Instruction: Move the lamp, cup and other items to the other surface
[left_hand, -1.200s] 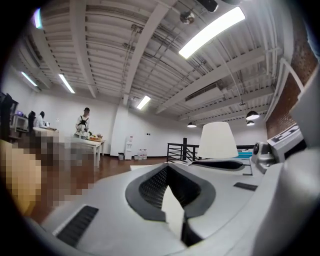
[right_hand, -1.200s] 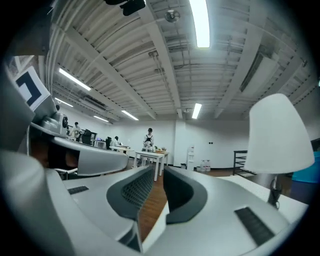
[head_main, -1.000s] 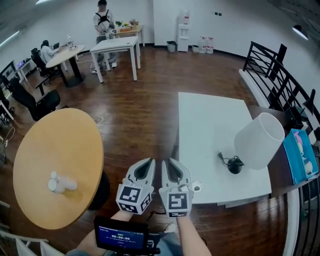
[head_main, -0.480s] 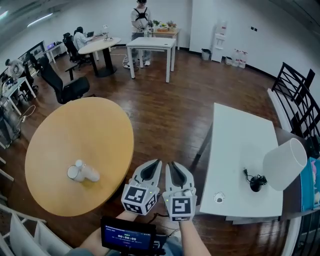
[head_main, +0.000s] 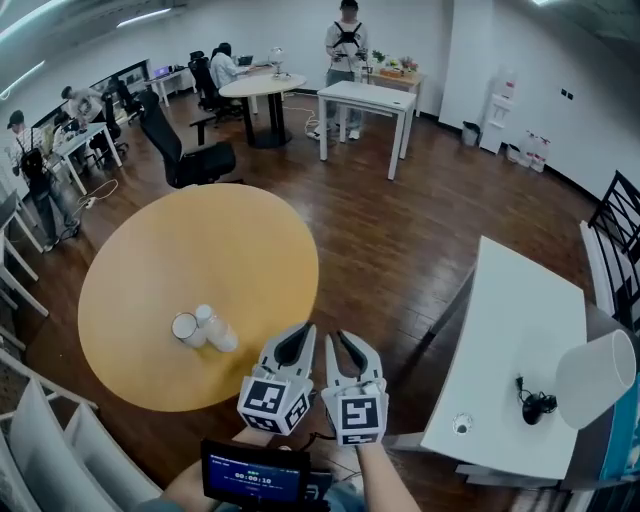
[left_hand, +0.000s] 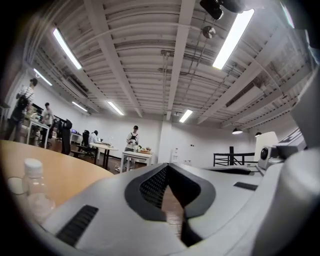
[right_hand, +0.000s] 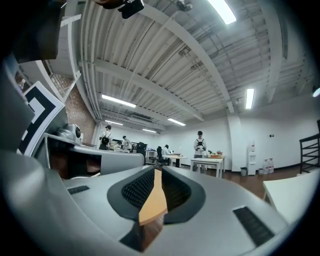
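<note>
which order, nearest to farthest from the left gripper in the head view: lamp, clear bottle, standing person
From the left gripper:
1. clear bottle, on the round table, just to its left.
2. lamp, on the white table, far right.
3. standing person, at the back of the room.

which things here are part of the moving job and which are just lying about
Job: white-shaded lamp, white cup, clear plastic bottle, round wooden table, white rectangular table.
Lying about: black office chair, far white table, white water dispenser.
</note>
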